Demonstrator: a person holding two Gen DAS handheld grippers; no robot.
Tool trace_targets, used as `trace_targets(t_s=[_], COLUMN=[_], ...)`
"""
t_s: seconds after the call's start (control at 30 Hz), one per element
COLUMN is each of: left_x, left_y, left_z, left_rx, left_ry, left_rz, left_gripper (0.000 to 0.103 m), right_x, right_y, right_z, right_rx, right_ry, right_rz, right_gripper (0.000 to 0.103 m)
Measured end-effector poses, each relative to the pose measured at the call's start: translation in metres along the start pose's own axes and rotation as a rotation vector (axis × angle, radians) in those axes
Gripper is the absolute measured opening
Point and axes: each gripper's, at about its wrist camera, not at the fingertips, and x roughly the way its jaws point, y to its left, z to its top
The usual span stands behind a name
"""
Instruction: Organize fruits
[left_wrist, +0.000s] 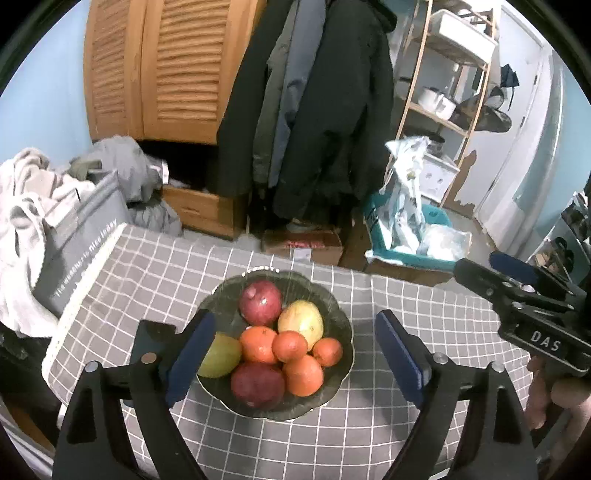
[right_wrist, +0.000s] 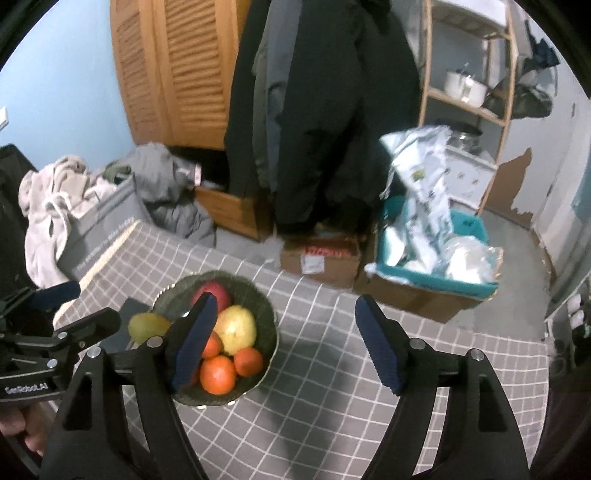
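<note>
Left gripper (left_wrist: 295, 354) and right gripper (right_wrist: 286, 343): jaws wide, empty. Bowl (left_wrist: 332, 306) of fruit sits on the checked tablecloth (left_wrist: 406, 295). Only the left view shows every fruit. Coats (left_wrist: 314, 110) hang behind.

1. The left gripper (left_wrist: 295, 358) has black plastic arms shaped like open triangular frames, seen at the bottom of its own view.
2. Its fingers (left_wrist: 192, 354) carry ribbed dark-blue pads.
3. Round silver screws sit at the arm joints.
4. The right gripper (right_wrist: 286, 345) has the same black frame, blue pads and silver screws.
5. At the right edge of the left view, its side bears white letters "DAS".
6. At the lower left of the right view, the left gripper's body reads "GenRobot.AI".
</note>
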Motion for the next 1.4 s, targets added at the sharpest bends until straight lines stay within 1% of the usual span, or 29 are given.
trace_targets(t_s=[0.17, 0.2, 0.33, 0.53, 0.8, 0.97, 1.17, 1.4], left_x=[-0.026, -0.031, -0.050, -0.071, -0.094, -0.108, -0.117, -0.119], left_y=[-0.009, -0.011, -0.017, -0.026, -0.042, -0.052, -0.059, -0.068], left_z=[0.007, 0.009, 0.015, 0.019, 0.020, 0.017, 0.017, 0.016], left_rx=[0.011, 0.012, 0.021, 0.027, 0.056, 0.075, 0.079, 0.102], left_ry=[-0.074, -0.089, -0.141, -0.198, -0.279, -0.337, -0.377, -0.377], left_rz=[0.008, 0.010, 0.028, 0.025, 0.021, 0.020, 0.011, 0.022], left_gripper=[0.102, 0.102, 0.102, 0.102, 0.102, 0.102, 0.102, 0.102], right_x=[-0.029, -0.033, -0.054, -0.082, -0.114, -0.128, -0.135, -0.135], right_y=[-0.010, -0.013, -0.021, -0.030, -0.036, -0.043, -0.048, -0.051], right_z=[0.004, 0.005, 0.004, 0.003, -0.002, -0.006, -0.010, -0.012], right_rx=[0.014, 0.018, 0.031, 0.035, -0.012, -0.012, -0.015, -0.008], right_ry=[-0.053, -0.061, -0.099, -0.160, -0.224, -0.259, -0.295, -0.294], right_rz=[-0.029, -0.036, -0.057, -0.081, -0.133, -0.139, -0.156, -0.151], right_gripper=[0.078, 0.078, 0.078, 0.079, 0.079, 0.079, 0.079, 0.079])
